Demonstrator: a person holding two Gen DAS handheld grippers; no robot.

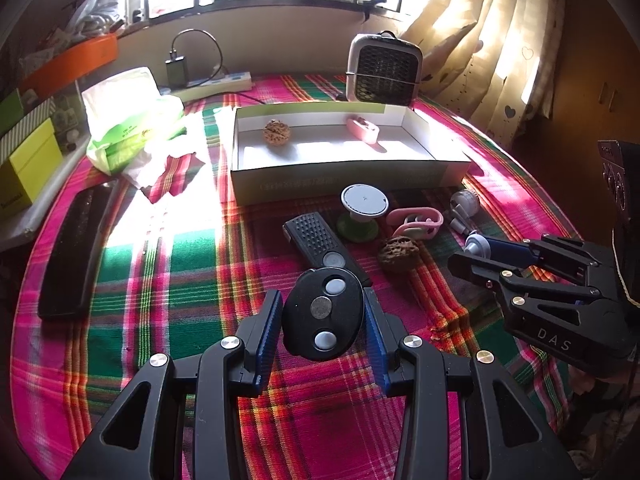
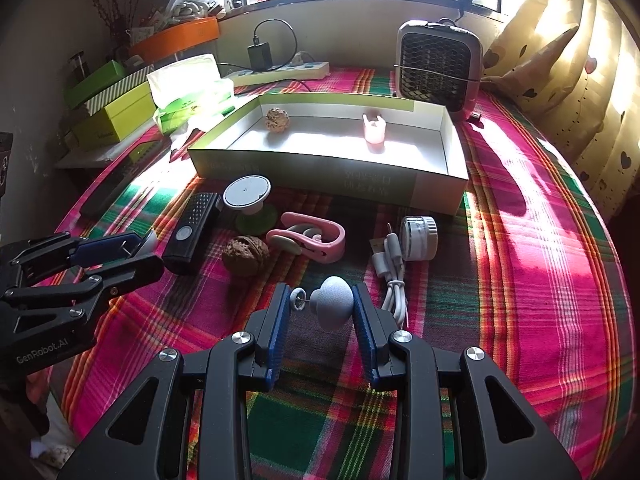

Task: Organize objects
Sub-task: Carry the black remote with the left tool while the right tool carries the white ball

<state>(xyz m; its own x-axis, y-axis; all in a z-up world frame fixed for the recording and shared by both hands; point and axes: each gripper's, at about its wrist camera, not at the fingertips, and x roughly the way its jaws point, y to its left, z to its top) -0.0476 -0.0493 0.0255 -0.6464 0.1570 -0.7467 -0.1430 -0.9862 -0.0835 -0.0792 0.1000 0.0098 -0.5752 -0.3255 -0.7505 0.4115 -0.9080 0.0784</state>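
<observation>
Jaws, left gripper [image 1: 324, 312]: clamped on a black key fob [image 1: 322, 314] with three round buttons, held above the plaid cloth [image 1: 168, 280].
Jaws, right gripper [image 2: 320, 308]: clamped on a grey mushroom-shaped knob [image 2: 332, 300] with a thin pin sticking out sideways.
Box [image 1: 340, 178]: open, shallow, at the back of the tabletop; a walnut [image 1: 273, 131] and a pink clip [image 1: 363, 129] lie inside, well apart.
In front of the box: black remote [image 1: 316, 240], round white stand on a green base [image 1: 362, 208], pink earphones [image 2: 308, 240], a second walnut [image 2: 245, 255], white cable [image 2: 390, 276], small white speaker [image 2: 418, 238].
Behind the box: small heater [image 2: 438, 66], power strip [image 2: 280, 71], tissue pack [image 2: 188, 84].
</observation>
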